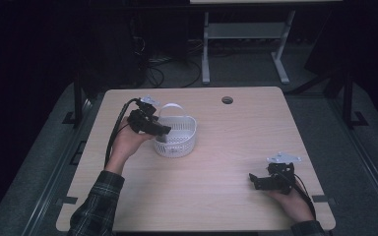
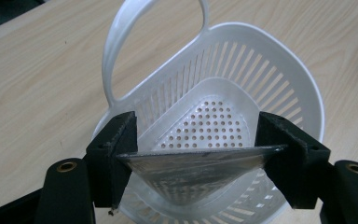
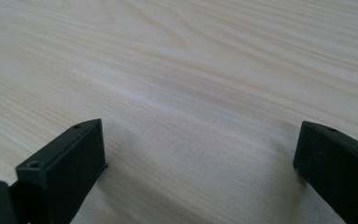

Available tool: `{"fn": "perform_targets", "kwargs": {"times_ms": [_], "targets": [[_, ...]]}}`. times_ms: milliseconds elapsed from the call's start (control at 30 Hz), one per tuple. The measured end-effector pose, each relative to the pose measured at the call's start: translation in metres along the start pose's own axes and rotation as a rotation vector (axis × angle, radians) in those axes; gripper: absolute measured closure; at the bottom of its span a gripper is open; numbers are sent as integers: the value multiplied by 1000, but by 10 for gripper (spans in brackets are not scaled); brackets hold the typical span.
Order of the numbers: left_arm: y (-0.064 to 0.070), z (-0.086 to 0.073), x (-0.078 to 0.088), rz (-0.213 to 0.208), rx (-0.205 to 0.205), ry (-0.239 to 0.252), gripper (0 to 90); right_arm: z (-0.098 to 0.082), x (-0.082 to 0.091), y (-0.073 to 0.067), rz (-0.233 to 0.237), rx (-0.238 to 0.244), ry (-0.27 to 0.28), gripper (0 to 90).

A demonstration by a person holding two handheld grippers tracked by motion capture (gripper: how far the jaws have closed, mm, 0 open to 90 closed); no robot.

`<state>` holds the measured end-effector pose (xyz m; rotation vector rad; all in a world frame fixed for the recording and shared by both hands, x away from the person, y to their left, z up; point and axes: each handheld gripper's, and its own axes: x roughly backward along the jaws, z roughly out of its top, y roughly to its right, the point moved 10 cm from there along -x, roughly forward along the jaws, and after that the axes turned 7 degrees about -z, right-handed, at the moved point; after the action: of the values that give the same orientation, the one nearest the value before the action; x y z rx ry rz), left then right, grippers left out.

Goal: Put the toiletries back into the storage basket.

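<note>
Flat piece held over basket, not yet released.

Left gripper [image 1: 161,131] clamped on a flat dark triangular piece [image 2: 193,170], poised above the white basket [image 1: 187,142] at 10 o'clock on the table [image 1: 236,147]; placing inside judged still to do. Right gripper [image 1: 254,180] spread wide, holding nothing, at 4 o'clock. Perforated basket floor [image 2: 205,128] visible from left gripper view, hidden from high view.

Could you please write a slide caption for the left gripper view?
Left gripper shut on a flat grey packet, held above the white slotted basket on the wooden table.
</note>
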<state>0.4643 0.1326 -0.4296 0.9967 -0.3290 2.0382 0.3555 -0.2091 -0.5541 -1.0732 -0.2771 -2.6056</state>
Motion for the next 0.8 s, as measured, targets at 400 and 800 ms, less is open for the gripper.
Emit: {"fn": "perform_targets", "kwargs": {"times_ms": [400, 800], "targets": [[1, -1, 0, -24, -4, 18, 228, 0, 0, 0, 0, 1, 0, 14], [3, -1, 22, 1, -15, 59, 136, 0, 0, 0, 0, 0, 0, 14]]}}
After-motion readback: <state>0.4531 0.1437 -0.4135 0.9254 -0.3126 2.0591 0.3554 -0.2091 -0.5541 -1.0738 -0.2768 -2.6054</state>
